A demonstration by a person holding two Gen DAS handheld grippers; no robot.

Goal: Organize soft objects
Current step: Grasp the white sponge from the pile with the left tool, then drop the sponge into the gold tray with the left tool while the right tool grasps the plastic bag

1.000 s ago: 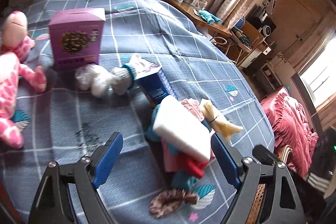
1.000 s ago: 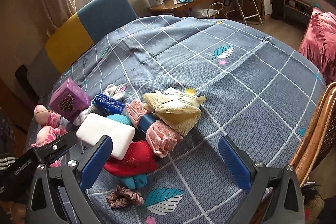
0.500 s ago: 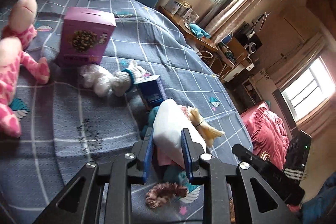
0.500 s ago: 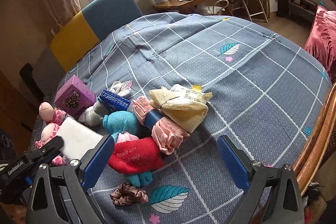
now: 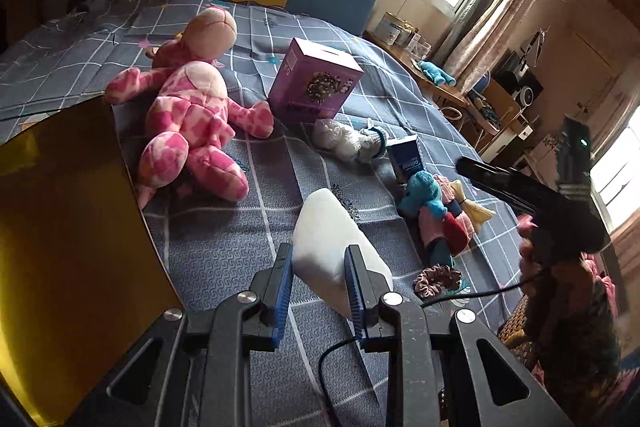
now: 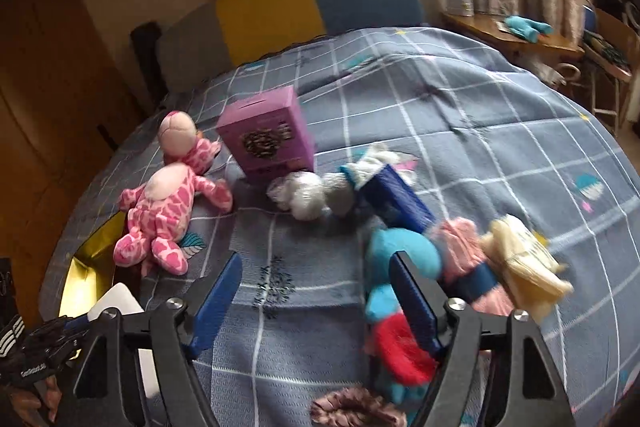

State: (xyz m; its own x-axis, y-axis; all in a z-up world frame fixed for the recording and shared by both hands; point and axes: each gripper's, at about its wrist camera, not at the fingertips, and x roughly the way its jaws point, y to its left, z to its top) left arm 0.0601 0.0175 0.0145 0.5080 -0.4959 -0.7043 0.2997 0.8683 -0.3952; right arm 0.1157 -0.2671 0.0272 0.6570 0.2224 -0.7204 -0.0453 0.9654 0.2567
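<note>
Two blue-padded grippers work over a bed point(image 5: 224, 239) covered in a grey-blue checked quilt. The left gripper point(image 5: 318, 273) has its fingers pinched on a white rectangular foam block point(image 5: 328, 231), held above the quilt just right of a shiny gold box point(image 5: 68, 227) at the near left. The right gripper point(image 6: 316, 301) has its fingers closing with nothing between them; its right finger point(image 6: 412, 303) overlaps a near-right heap of soft things topped by a bright blue plush toy point(image 6: 400, 251), beside pink cloth and a cream cloth bundle point(image 6: 520, 267). Further off lie a pink-and-white spotted plush animal point(image 5: 192, 115) and a purple cardboard box point(image 5: 312, 83); a brown scrunchie point(image 5: 436, 277) lies near.
</note>
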